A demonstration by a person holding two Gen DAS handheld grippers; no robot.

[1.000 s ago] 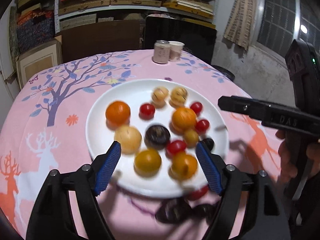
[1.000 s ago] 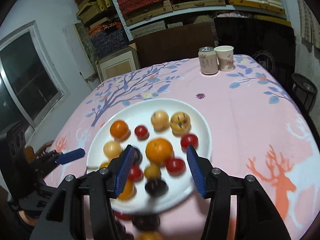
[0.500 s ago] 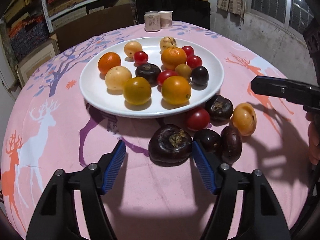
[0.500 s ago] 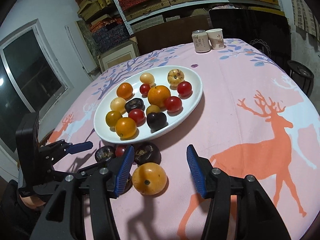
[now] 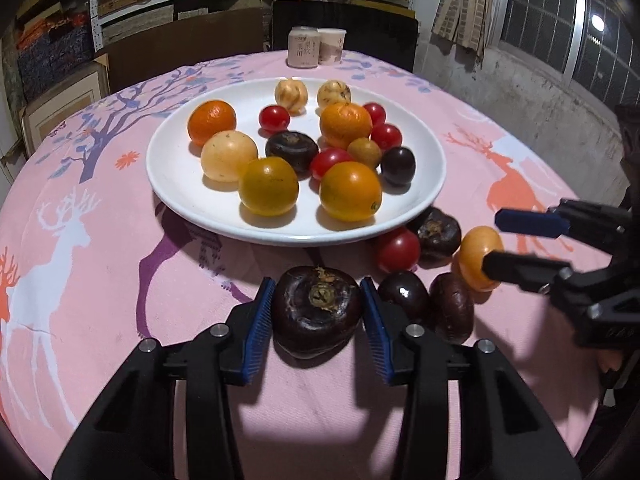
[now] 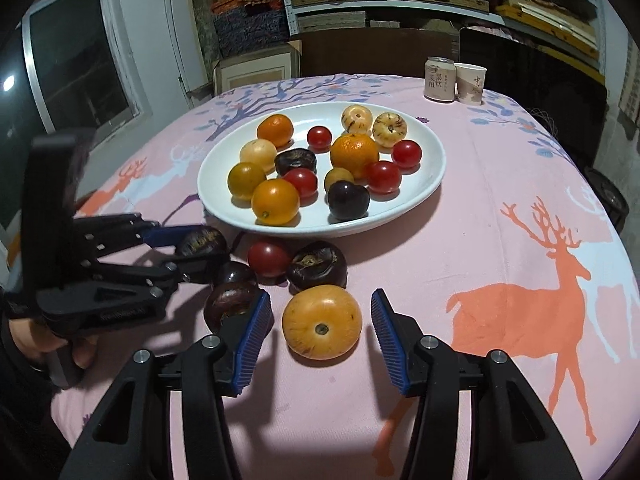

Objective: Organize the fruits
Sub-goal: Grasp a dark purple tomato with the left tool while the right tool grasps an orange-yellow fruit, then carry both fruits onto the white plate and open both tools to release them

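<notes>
Dark purple, glossy and squat, the mangosteen sits on the pink desk just short of the white plate, dry brown calyx facing me. My left claw brackets it, blue pads at or almost at its flanks; I can't say they're pressing yet. I reckon the rind is hard and slick, the fruit fairly hefty, so I'd squeeze across its widest girth, firm but not crushing. My right claw stands wide open around the orange persimmon, gaps on both sides, nothing held. That one looks smooth and softer-skinned: gentle grip at the middle. Loose beside them: a red tomato and more dark fruit.
</notes>
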